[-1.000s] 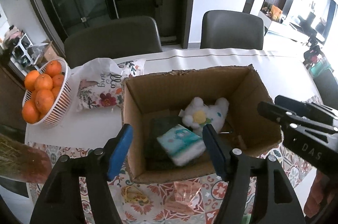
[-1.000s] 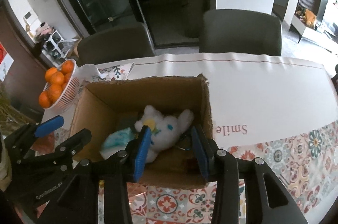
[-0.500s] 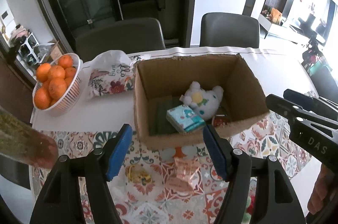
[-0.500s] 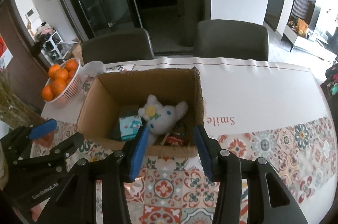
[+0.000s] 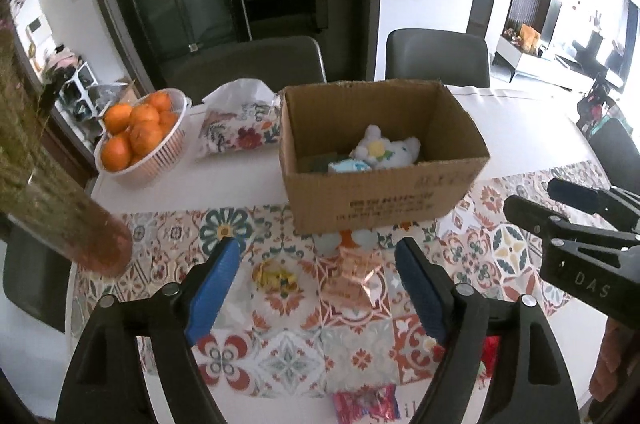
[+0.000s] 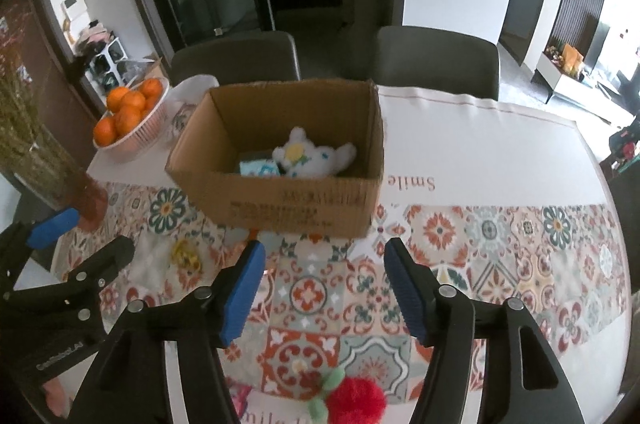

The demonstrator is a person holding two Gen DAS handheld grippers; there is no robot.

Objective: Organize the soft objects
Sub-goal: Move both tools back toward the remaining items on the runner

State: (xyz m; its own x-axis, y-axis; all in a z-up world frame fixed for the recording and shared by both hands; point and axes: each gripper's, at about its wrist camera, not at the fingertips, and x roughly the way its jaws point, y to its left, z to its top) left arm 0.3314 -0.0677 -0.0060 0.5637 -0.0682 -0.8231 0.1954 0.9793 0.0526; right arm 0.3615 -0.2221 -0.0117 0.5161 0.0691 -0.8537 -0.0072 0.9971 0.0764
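Observation:
An open cardboard box [image 5: 384, 200] [image 6: 280, 208] stands on the table. Inside lie a white plush toy [image 5: 386, 148] [image 6: 314, 156] and a light-blue tissue pack [image 5: 348, 166] [image 6: 259, 168]. My left gripper [image 5: 318, 276] is open and empty, over the patterned cloth in front of the box. My right gripper [image 6: 324, 276] is open and empty, also in front of the box. A red fluffy pom-pom with green leaves [image 6: 352, 398] lies at the near edge. A clear wrapped packet [image 5: 354, 278], a small yellow item [image 5: 276, 276] [image 6: 186, 254] and a red-pink packet [image 5: 366, 404] lie on the cloth.
A basket of oranges [image 5: 138, 136] [image 6: 128, 114] and a floral pouch [image 5: 240, 132] stand left of the box. A vase with dried stems [image 5: 64, 208] [image 6: 60, 176] is at the near left. Two grey chairs [image 5: 436, 56] stand behind the table.
Both grippers have pulled back and away from the box toward the near edge of the table. Both stayed open. The items in front of the box came into view.

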